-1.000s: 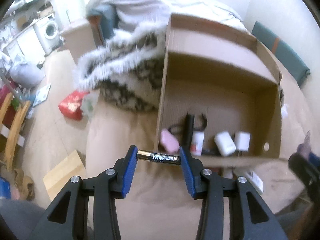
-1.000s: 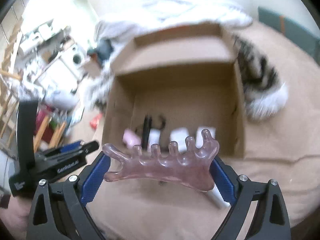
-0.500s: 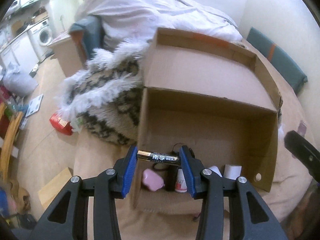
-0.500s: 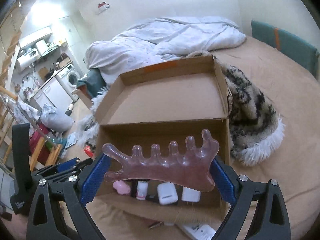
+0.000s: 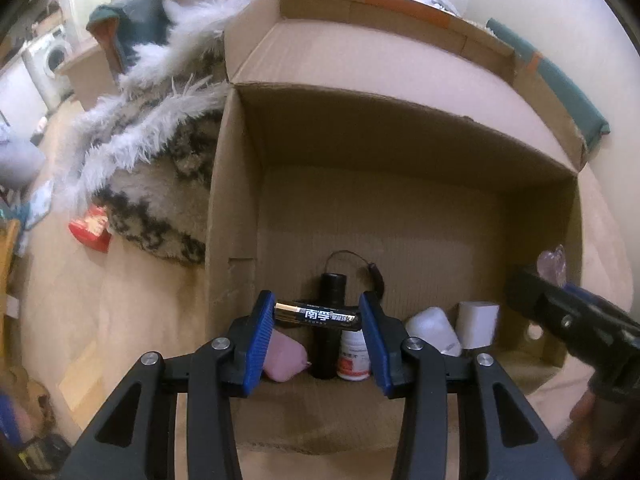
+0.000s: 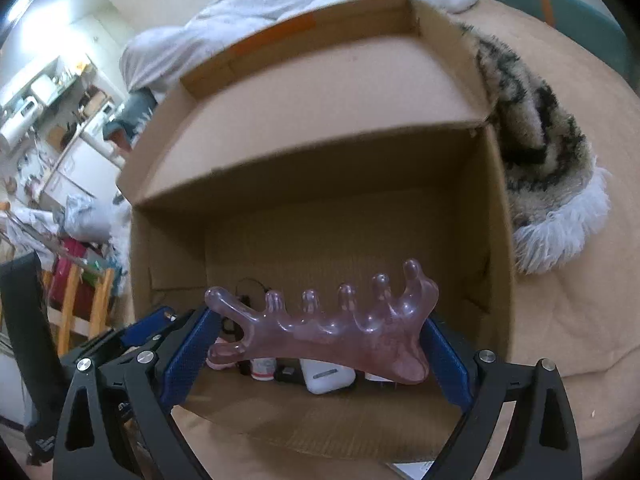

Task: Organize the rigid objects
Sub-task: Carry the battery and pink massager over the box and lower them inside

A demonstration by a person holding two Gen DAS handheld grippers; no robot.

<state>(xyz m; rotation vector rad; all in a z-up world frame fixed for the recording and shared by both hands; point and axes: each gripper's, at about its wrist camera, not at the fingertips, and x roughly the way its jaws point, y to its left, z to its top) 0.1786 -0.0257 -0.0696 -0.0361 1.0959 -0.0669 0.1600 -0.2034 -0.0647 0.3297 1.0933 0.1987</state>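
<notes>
My left gripper [image 5: 318, 316] is shut on a black and gold battery [image 5: 318, 315], held crosswise between the blue pads over the near left part of an open cardboard box [image 5: 236, 184]. My right gripper [image 6: 320, 330] is shut on a translucent pink comb-shaped massage tool [image 6: 320, 326], knobs pointing up, above the same box [image 6: 494, 240]. Along the box's near wall lie a pink case [image 5: 284, 358], a black flashlight [image 5: 330, 320], a small white bottle [image 5: 352, 362], a white earbud case [image 5: 434, 332] and a white charger cube [image 5: 478, 322]. The right gripper's black body [image 5: 576, 324] enters the left wrist view at the right.
The box stands on a beige bed cover [image 6: 568, 320]. A furry black and white blanket [image 5: 152, 160] lies beside the box, a white duvet [image 6: 280, 8] behind it. A red packet [image 5: 90, 230] lies left of the box. A teal cushion [image 5: 560, 88] leans at the wall.
Both grippers have moved forward and down over the box, so its inside now fills both views. The battery and the pink tool stay clamped as before.
</notes>
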